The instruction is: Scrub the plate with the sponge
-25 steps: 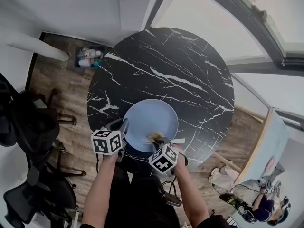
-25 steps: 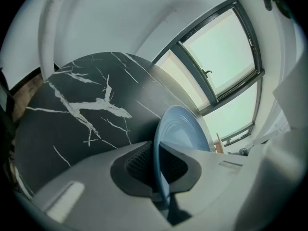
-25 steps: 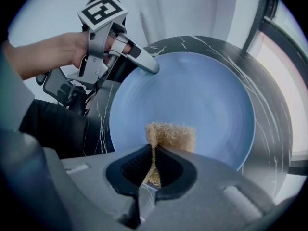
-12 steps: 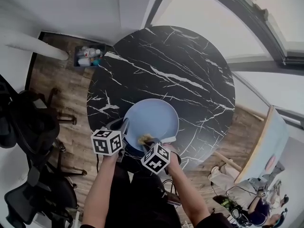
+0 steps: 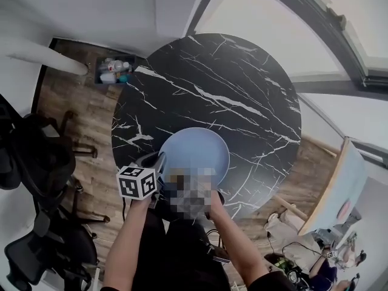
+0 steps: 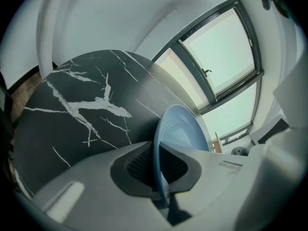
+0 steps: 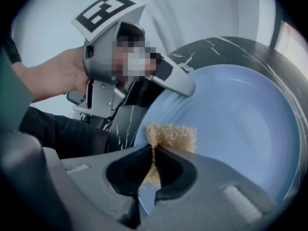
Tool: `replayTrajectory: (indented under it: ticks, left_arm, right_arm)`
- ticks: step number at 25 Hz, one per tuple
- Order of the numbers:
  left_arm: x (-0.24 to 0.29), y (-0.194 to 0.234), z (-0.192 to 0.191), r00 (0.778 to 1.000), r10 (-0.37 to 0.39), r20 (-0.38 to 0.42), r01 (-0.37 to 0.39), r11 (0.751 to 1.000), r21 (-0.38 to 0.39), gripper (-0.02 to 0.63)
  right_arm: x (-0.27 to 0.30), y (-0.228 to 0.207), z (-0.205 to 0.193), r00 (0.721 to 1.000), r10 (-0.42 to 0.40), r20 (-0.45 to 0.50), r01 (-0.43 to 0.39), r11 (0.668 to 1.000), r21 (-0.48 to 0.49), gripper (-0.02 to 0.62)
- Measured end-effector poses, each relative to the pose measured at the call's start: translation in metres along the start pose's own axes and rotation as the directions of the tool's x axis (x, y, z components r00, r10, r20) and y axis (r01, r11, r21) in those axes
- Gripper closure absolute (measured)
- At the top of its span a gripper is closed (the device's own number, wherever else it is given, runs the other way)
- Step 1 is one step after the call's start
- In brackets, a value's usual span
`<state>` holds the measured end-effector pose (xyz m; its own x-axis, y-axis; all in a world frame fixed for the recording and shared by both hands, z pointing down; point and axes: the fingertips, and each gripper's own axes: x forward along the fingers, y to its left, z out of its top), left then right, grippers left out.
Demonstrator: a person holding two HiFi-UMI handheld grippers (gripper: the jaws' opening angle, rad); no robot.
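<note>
L tongs [image 6: 159,167] clamped on pale blue plate [image 6: 185,129] rim, R tongs [image 7: 153,167] pinching tan fibrous sponge [image 7: 173,136]

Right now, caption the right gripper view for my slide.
Right tool holds tan sponge on blue plate; left tool clamps rim.

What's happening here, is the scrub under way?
Yes, it looks mid-scrub. A person holds a gripper in each hand. The left gripper has its fingers clamped on the rim of the blue plate, which sits on the black marble table. The right gripper grips a tan sponge and holds it against the plate's face, near the edge closest to the person.
</note>
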<state>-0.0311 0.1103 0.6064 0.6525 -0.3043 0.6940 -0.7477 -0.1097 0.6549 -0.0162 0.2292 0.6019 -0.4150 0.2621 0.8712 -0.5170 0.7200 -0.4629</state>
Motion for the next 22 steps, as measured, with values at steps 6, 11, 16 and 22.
replayTrajectory:
  ticks: [6,11,16,22]
  left_arm:
    - [-0.002,0.002,-0.002,1.0,0.0,0.005,0.0,1.0,-0.01,0.586]
    - [-0.002,0.0,-0.002,1.0,0.007,-0.006,-0.007,1.0,0.01,0.589]
    - [-0.001,0.0,-0.003,1.0,0.006,-0.009,-0.006,1.0,0.018,0.589]
    - [-0.002,-0.001,-0.003,1.0,0.008,-0.022,-0.007,0.999,0.048,0.589]
  right_arm:
    - [0.002,-0.005,0.025,0.999,0.008,0.042,-0.007,1.0,-0.01,0.574]
    - [-0.002,-0.017,0.042,0.996,0.001,0.088,-0.003,1.0,0.014,0.574]
    - [-0.003,-0.021,0.047,0.994,-0.019,0.105,0.017,1.0,0.021,0.574]
    - [-0.004,-0.023,0.044,0.996,-0.028,0.086,0.028,1.0,0.001,0.574]
